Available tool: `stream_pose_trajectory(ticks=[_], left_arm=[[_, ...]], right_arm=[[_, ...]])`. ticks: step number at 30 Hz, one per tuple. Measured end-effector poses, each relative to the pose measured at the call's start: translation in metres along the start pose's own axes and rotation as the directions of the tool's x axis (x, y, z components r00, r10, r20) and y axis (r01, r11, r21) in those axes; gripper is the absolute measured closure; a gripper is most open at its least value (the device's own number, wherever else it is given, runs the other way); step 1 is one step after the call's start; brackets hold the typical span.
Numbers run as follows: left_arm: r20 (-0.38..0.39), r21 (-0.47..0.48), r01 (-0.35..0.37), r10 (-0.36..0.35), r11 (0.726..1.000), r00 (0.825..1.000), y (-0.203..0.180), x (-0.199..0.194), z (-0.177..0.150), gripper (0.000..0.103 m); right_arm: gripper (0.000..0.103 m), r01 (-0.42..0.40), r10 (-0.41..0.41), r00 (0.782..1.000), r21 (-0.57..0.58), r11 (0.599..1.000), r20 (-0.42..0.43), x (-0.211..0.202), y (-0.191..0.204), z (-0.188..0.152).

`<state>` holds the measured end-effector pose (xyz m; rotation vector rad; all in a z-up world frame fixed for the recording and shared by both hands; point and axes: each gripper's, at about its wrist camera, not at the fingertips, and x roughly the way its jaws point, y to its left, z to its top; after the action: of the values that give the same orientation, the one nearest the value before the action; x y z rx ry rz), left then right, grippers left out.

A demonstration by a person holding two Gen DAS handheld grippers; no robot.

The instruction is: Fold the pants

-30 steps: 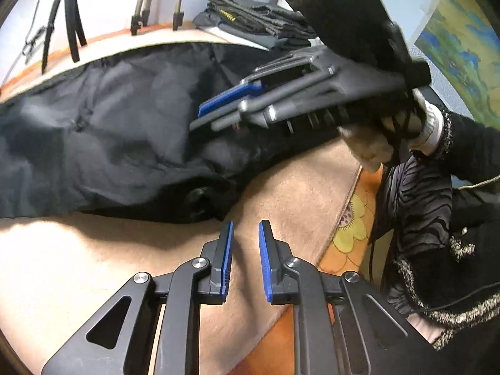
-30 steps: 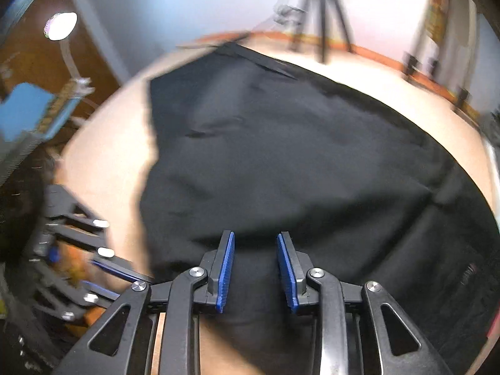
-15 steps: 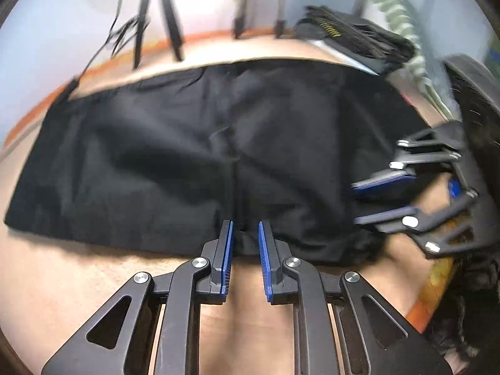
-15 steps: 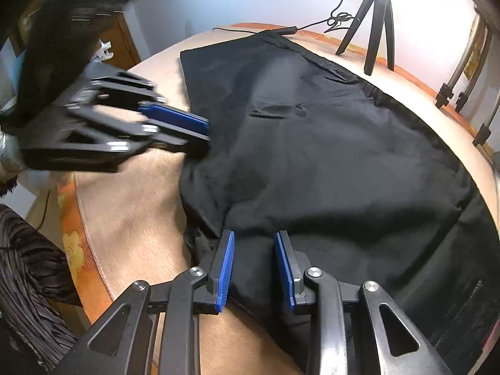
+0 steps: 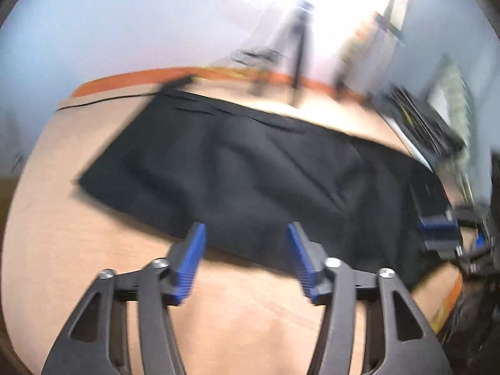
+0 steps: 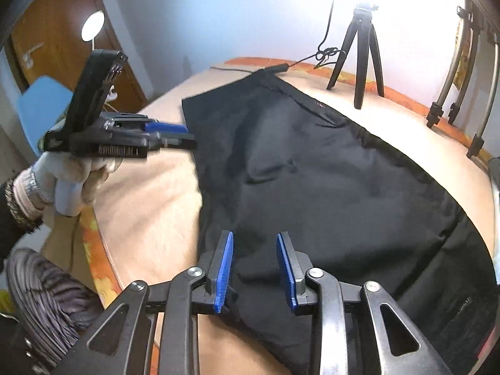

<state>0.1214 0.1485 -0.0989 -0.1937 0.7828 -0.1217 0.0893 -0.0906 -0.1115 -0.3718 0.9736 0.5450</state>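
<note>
Black pants point(image 6: 312, 172) lie spread flat on a beige padded surface point(image 6: 150, 206). My right gripper point(image 6: 254, 259) hangs over their near corner. Its jaws are opening a little, with cloth lying below the gap and bunched by the left finger point(image 6: 226, 262); the pads do not press on it. A gloved hand point(image 6: 68, 168) holds my left gripper point(image 6: 187, 137) at the pants' left edge. In the blurred left wrist view the left gripper point(image 5: 247, 250) hovers over the pants' point(image 5: 265, 172) near edge, jaws opening wide with nothing between them. The right gripper point(image 5: 437, 231) shows at the far right.
A small black tripod point(image 6: 359, 47) and a cable stand at the far edge, with stand legs point(image 6: 453, 93) to the right. A pile of folded dark clothes point(image 5: 422, 118) lies at the back right. The orange flowered border point(image 6: 93, 250), a blue chair point(image 6: 40, 103) and the person's striped garment point(image 6: 40, 297) are on the left.
My left gripper has swung left along the pants' near edge and rolled, and its jaws went from nearly shut to wide apart. My right gripper stayed over the near corner, rising slightly.
</note>
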Motion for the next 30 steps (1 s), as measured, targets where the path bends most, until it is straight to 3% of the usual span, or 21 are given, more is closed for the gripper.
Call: stream_pose_trajectory(ticks=[6,10,18,21,25,30], left_arm=[[0.057,-0.229,-0.073,0.088,0.971,0.994,0.080,-0.004,0.018,0.044],[0.047,-0.257,-0.116,0.133,0.960,0.990,0.111,0.008,0.024,0.043],[0.020,-0.227,-0.184,0.193,0.956,0.981,0.128,0.035,0.031,0.043],[0.012,-0.206,-0.189,0.195,0.960,0.981,0.130,0.043,0.032,0.043],[-0.002,-0.164,-0.186,0.189,0.969,0.982,0.129,0.050,0.029,0.043],[0.004,-0.091,-0.209,0.210,0.974,0.978,0.124,0.053,0.028,0.046]], right_arm=[[0.067,-0.017,0.017,1.000,0.008,1.000,0.004,0.006,-0.003,0.016],[0.066,-0.027,0.027,1.000,0.015,1.000,0.003,0.014,-0.003,0.022],[0.066,-0.026,0.026,0.999,0.007,1.000,-0.027,0.037,-0.003,0.049],[0.065,-0.034,0.034,0.999,0.009,0.999,-0.027,0.047,-0.002,0.071],[0.054,-0.023,0.024,1.000,0.017,1.000,-0.018,0.062,-0.002,0.103],[0.054,-0.052,0.054,0.998,0.061,0.997,-0.031,0.085,-0.006,0.137]])
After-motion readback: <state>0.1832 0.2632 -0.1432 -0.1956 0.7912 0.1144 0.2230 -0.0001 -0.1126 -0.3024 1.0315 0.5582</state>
